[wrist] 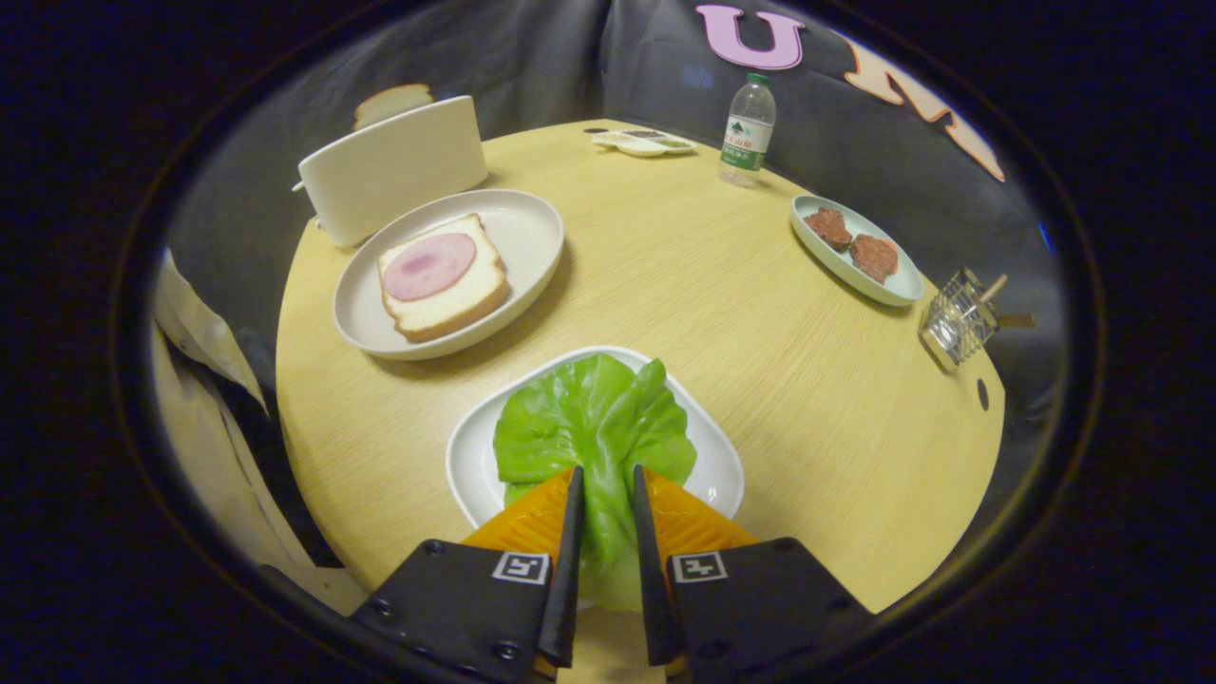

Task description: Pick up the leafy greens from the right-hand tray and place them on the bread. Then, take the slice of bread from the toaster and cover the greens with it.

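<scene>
So the big round wooden table (722, 313) takes up most of the scene. On it, over by the booth wall, sits the white toaster (394, 166) with the slice of bread (392, 102) poking out of the top, untouched as far as I can tell. Right in front of the toaster is a round plate (527, 237) with the bottom bread (442, 277) on it, topped with a pink slice of ham (429, 266). No greens on it yet.

Closest to the camera is the white tray (470, 456) with the leafy greens (594, 423), and the gripper (604, 489) has its fingers closed in on the stem end of the leaf, pinching it between them. The leaf looks like it's resting on the tray, so I'd call this the grab, not the lift.

Smaller stuff: a light blue dish (898, 285) with two reddish patties on it, a water bottle (748, 128), a little wire rack (959, 318) at the table's edge.

Progress-wise, early days. Greens gripped, but the carry to the bread and the whole toaster-slice part are left.
</scene>
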